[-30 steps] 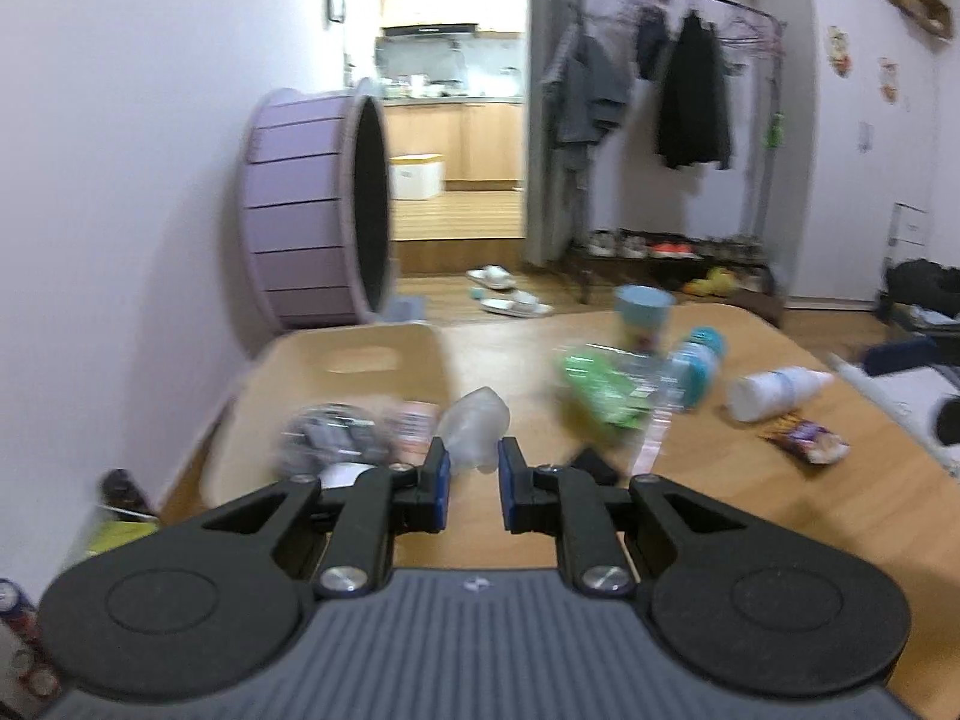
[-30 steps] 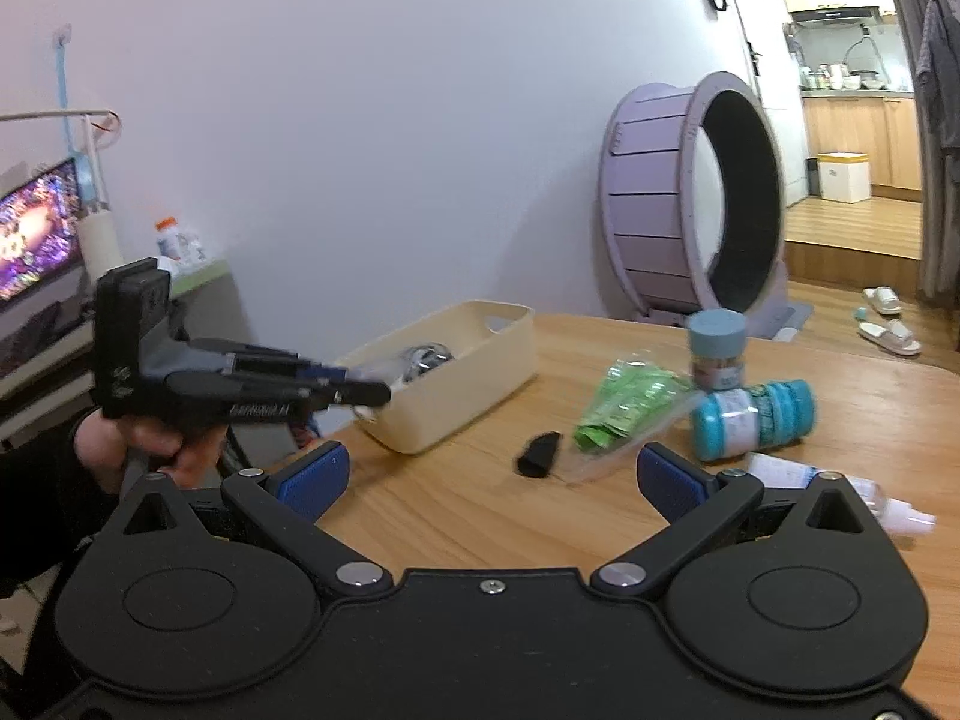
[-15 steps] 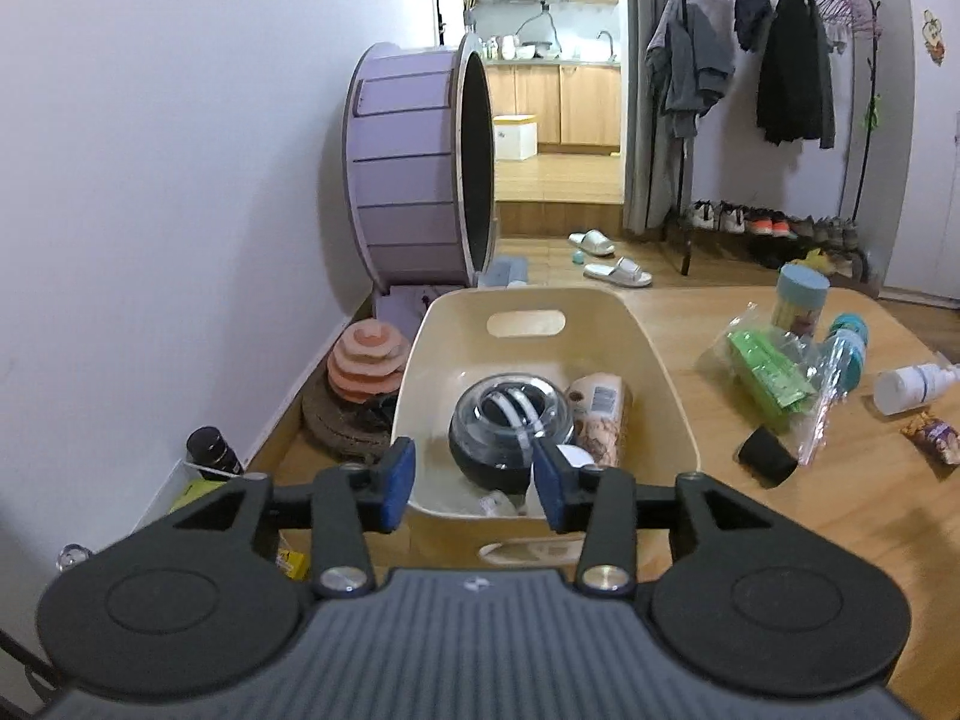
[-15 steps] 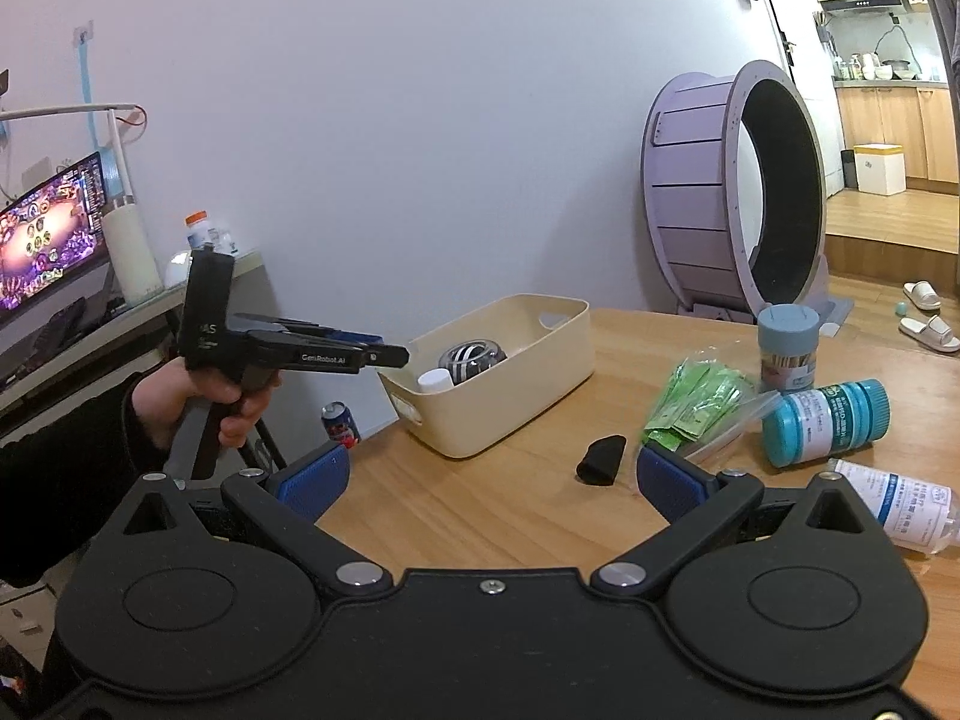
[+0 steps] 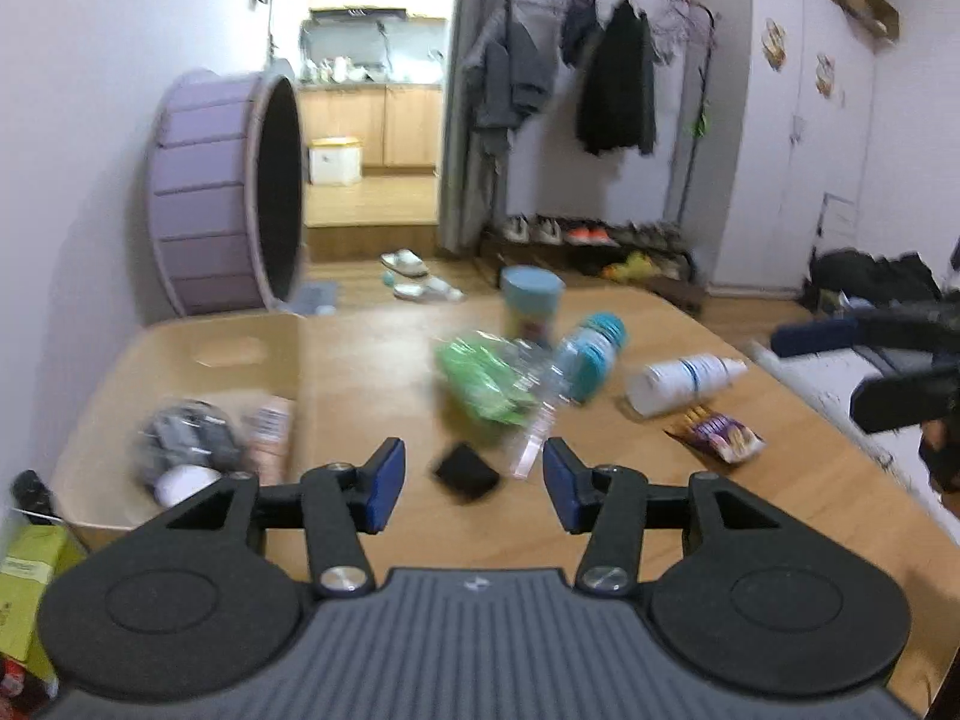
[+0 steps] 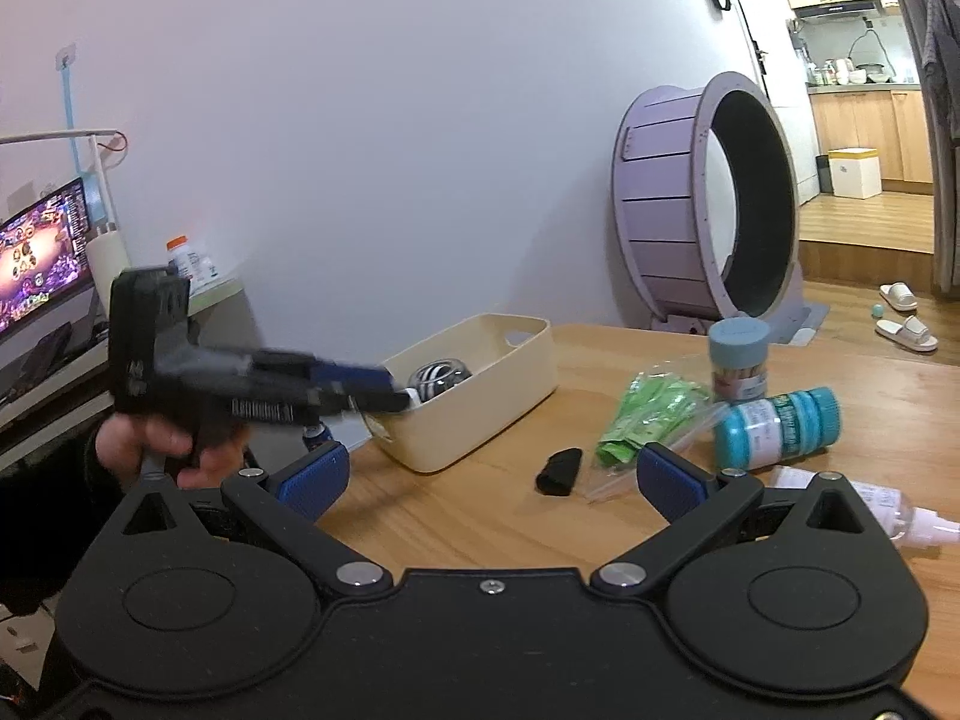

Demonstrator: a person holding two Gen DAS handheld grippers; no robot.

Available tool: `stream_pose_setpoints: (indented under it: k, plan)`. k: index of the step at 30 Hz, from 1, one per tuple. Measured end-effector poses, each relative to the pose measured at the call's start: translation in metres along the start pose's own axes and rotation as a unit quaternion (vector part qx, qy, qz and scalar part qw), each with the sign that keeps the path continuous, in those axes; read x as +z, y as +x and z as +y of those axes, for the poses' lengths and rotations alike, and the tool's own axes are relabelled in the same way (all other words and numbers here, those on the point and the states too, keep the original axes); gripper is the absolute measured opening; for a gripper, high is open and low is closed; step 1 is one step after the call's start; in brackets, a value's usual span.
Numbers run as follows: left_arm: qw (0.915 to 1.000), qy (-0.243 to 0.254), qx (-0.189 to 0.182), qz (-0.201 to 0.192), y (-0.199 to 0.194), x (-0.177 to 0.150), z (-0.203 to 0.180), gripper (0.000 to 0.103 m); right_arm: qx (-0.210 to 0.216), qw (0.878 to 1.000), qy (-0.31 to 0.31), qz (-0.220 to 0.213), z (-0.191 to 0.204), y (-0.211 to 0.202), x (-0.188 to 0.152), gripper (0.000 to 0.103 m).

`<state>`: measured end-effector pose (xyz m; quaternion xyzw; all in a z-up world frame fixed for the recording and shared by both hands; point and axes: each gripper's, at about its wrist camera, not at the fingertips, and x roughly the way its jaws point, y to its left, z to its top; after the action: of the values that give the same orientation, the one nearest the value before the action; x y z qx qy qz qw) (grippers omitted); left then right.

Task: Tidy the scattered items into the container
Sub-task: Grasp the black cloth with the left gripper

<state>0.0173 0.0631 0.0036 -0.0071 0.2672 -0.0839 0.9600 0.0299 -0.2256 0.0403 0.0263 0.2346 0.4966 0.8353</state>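
Left wrist view shows the left gripper [image 5: 473, 485], jaws just opened and empty, facing a small black pouch [image 5: 466, 472] on the table [image 5: 780, 480] beside the beige bin [image 5: 180, 336]; likely light and soft, best pinched mid-body, while the right gripper [image 6: 492, 474] gapes wide, empty.

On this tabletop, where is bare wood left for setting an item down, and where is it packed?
Bare wood lies between the beige bin and the black pouch, and along the near edge in front of the right hand-held gripper. The far end beyond the upright jar is also free. It is crowded around the green packet, teal-capped bottle and white bottle.
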Motion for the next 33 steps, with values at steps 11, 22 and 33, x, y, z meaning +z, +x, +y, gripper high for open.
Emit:
stream_pose_setpoints:
  k: [11,22,33]
  plan:
    - [0.9962,-0.036,0.056,0.056,0.076,-0.005,-0.005,0.049,-0.03,1.0,0.007,0.006,-0.013,-0.002,-0.001,0.103]
    - [0.9945,-0.038,0.066,0.071,0.096,-0.008,-0.003,0.038,-0.03,0.999,0.002,0.011,-0.011,0.0,-0.004,0.103]
    - [0.9971,-0.033,0.048,0.048,0.065,-0.011,0.0,0.016,-0.03,0.999,-0.004,0.014,-0.009,0.0,-0.005,0.103]
